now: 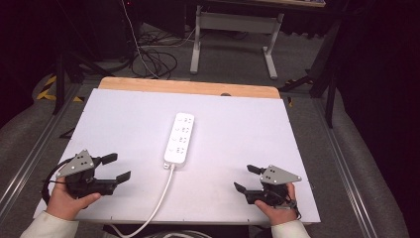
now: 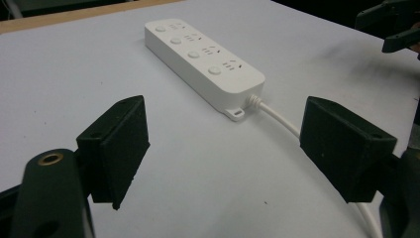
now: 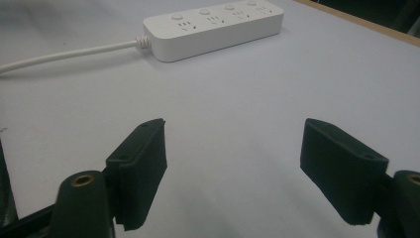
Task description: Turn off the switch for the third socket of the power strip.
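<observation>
A white power strip (image 1: 179, 138) with several sockets lies in the middle of the white table (image 1: 233, 129), its long side running away from me. Its white cable (image 1: 159, 201) runs off the near edge. My left gripper (image 1: 117, 167) rests at the near left in a hand, open and empty, with jaws spread wide. The strip (image 2: 204, 62) and the cable (image 2: 282, 119) lie ahead of its jaws. My right gripper (image 1: 247, 178) sits at the near right, also open and empty. Beyond its jaws lies the strip (image 3: 213, 27) with the cable (image 3: 64, 55) leading left.
A wooden edge (image 1: 188, 88) borders the table's far side. Beyond it stand a white desk frame (image 1: 233, 34), dark stands and loose cables on the floor. Metal rails (image 1: 29, 158) run along both sides of the table.
</observation>
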Demonstrator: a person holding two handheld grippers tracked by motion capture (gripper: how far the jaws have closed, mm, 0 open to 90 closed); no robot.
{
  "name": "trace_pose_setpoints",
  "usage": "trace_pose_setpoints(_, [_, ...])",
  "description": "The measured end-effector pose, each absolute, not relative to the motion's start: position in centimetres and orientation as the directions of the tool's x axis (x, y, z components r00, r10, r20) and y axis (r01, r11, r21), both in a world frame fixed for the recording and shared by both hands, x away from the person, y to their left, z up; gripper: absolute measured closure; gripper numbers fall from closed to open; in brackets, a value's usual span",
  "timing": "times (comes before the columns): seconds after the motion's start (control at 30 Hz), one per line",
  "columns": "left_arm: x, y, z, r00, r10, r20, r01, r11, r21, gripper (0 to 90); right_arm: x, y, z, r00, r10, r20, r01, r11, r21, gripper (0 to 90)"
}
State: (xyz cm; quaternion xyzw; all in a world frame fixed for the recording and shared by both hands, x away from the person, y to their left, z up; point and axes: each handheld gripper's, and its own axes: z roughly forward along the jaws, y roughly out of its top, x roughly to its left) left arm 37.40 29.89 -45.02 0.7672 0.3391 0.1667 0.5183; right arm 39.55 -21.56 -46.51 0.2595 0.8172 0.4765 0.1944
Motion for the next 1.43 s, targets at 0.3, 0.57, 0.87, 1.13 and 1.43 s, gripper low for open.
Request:
trace_pose_setpoints(0.3, [36.5,31.3,-47.1,0.715,0.692,-0.1,0.357,-0.239,0.903,18.6,39.6,-21.5,-46.6,-0.79,0.609,-0.072,0.24,0.415,0.878,26.5])
trace_pose_setpoints(0.57, [35.8,31.5,-48.1,0.704,0.705,-0.087,0.365,-0.255,0.895,18.4,39.6,-21.6,-46.6,-0.788,0.612,-0.069,0.246,0.415,0.876,26.4])
trace_pose_setpoints(0.87, [35.7,31.5,-47.6,0.682,0.728,-0.074,0.351,-0.236,0.906,18.8,39.6,-21.6,-46.6,-0.788,0.612,-0.069,0.245,0.415,0.876,26.4])
trace_pose_setpoints(1.13, [35.8,31.7,-47.7,0.665,0.743,-0.078,0.359,-0.226,0.906,18.6,39.6,-21.6,-46.6,-0.786,0.614,-0.073,0.247,0.42,0.873,26.4])
trace_pose_setpoints(1.43, [35.8,31.7,-47.8,0.657,0.752,-0.064,0.366,-0.244,0.898,18.0,39.5,-21.6,-46.6,-0.787,0.612,-0.077,0.245,0.425,0.872,26.2])
